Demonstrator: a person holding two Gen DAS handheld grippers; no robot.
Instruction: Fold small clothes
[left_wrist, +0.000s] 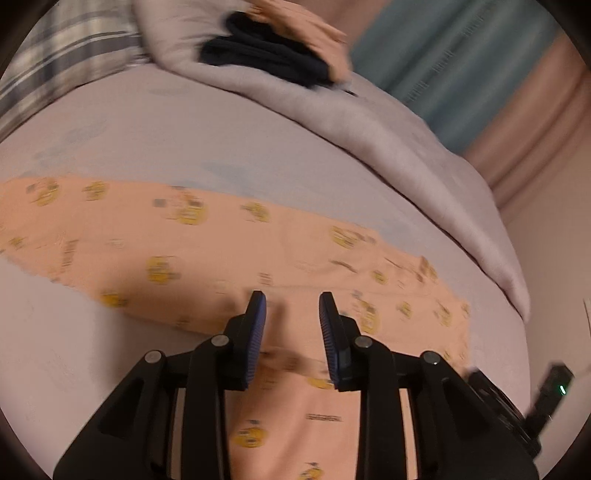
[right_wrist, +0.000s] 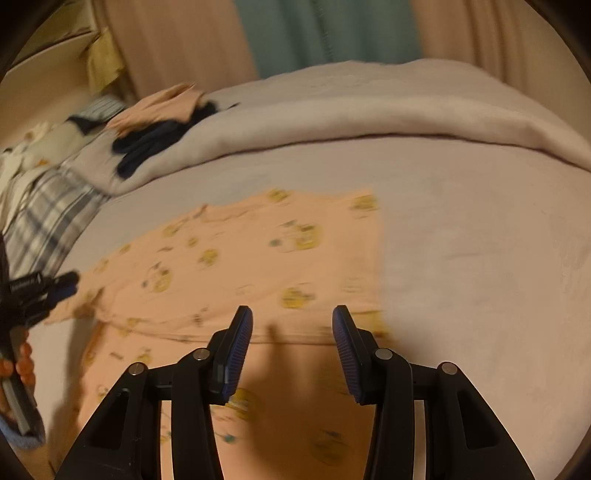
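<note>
Left gripper (left_wrist: 291, 301) and right gripper (right_wrist: 291, 314): jaws open, empty, above peach printed garment (right_wrist: 258, 258) on bed (right_wrist: 480, 258). One fold apparently made; more left. Dark clothes pile (right_wrist: 147, 144) at 10 o'clock.

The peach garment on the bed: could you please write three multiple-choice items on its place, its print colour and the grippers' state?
1. Where does the peach garment lie?
A. spread on the bed
B. on the floor
C. on a hanger

2. What colour are its printed motifs?
A. red
B. yellow
C. purple

3. How do the left gripper and right gripper stand?
A. both clamp the garment
B. both open, holding nothing
C. one holds a sock

Answers: A, it lies flat on the sheet; B, yellow round prints; C wrong, B: gaps show between pads.
</note>
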